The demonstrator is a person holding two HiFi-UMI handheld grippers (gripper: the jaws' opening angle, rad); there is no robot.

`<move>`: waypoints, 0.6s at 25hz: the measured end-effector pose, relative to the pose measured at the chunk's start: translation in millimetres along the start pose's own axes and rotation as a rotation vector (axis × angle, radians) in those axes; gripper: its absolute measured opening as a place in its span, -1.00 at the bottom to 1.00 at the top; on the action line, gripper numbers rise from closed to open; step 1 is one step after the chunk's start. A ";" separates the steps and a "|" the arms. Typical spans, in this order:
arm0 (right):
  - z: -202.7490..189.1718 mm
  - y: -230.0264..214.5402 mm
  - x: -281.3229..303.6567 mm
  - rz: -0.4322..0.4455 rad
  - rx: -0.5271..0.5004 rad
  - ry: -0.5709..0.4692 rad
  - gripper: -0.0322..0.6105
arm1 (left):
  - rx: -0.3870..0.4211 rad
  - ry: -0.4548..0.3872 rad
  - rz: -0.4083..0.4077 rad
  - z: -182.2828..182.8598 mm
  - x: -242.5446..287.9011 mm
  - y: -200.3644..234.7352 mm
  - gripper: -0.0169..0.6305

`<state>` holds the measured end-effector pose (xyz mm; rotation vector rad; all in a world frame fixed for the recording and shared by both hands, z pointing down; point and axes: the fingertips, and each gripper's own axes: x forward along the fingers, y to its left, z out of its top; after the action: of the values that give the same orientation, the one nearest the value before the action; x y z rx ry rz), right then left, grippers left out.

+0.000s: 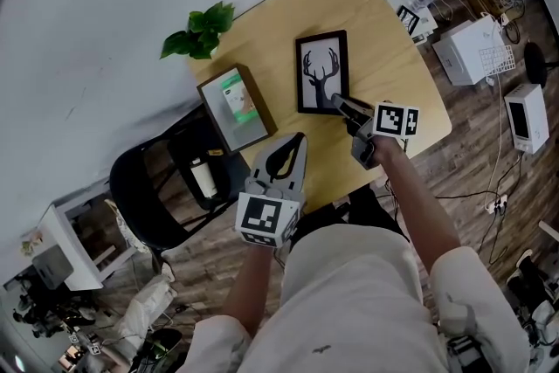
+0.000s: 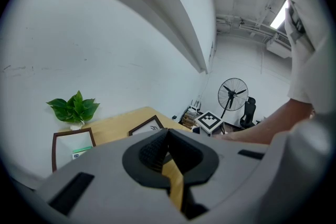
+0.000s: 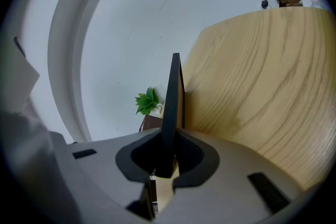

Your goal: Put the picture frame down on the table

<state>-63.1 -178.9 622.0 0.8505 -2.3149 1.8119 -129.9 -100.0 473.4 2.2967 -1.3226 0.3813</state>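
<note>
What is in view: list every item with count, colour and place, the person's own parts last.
Wooden table: one, light tan, centre.
Deer-print picture frame: one, black, mid-table.
Wooden frame holding a green-white card: one, brown, table's left.
Leafy plant: one, green, table's far-left corner.
Chair: one, black, left of table.
Bottle: one, white, at the chair.
Pedestal fan: one, black, beyond the table.
Left gripper: one, grey, jaws together, empty, near table edge.
Right gripper: one, grey, shut on the deer-print picture frame.
</note>
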 end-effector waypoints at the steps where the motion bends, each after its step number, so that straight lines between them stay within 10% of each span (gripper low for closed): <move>1: 0.7 -0.3 0.4 0.002 -0.001 0.000 -0.75 | 0.000 0.000 0.000 0.0 0.6 -0.1 -0.93; 15: -5.5 -33.1 -1.4 -0.229 -0.224 0.091 -0.65 | 0.002 0.008 -0.007 -0.8 10.7 -4.1 -0.93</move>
<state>-47.8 -178.2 652.0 0.9321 -2.2073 1.4382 -121.0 -105.7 477.9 2.2982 -1.3100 0.3891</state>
